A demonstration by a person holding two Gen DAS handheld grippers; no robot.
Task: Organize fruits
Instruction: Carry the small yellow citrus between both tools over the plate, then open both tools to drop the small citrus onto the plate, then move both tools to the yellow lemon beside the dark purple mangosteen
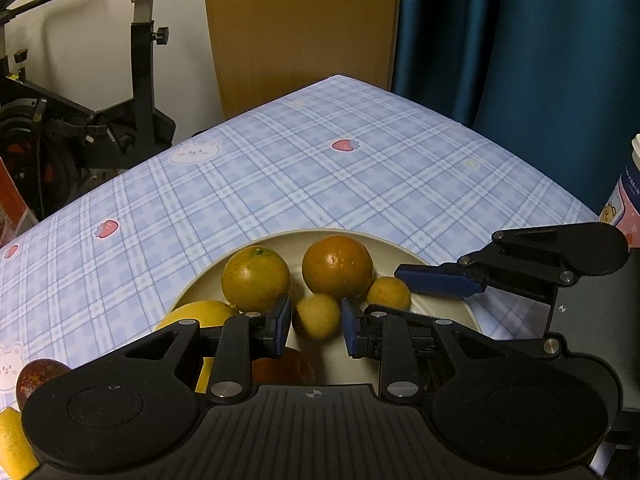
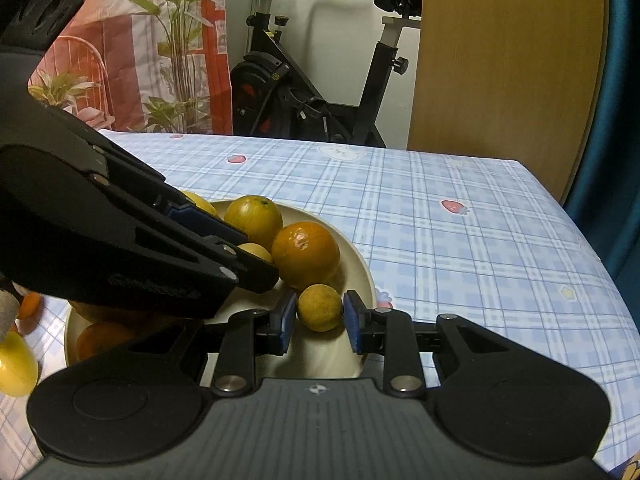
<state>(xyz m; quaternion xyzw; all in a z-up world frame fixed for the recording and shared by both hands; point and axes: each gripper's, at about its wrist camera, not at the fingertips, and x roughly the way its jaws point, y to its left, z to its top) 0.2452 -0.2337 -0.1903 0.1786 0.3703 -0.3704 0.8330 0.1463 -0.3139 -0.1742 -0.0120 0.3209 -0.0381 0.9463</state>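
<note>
Both grippers are clamped on small yellow fruits in the plate (image 1: 404,256). The left gripper (image 1: 316,322) pinches one fruit (image 1: 316,316) mid-plate. The right gripper (image 2: 320,322) holds another (image 2: 320,307) near the plate's right rim.

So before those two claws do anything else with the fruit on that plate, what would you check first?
1. Left claw closed on a small yellow fruit: ok, its pads sit at both sides.
2. Right claw closed on the other small yellow fruit: ok.
3. Both held fruits over the plate: ok.
4. Claws apart from each other: cannot tell, they look very close.
5. Big orange out of the way: not ok, it sits right behind both small fruits.
6. Fruit still off the plate: not ok, a dark purple fruit lies on the tablecloth.
</note>
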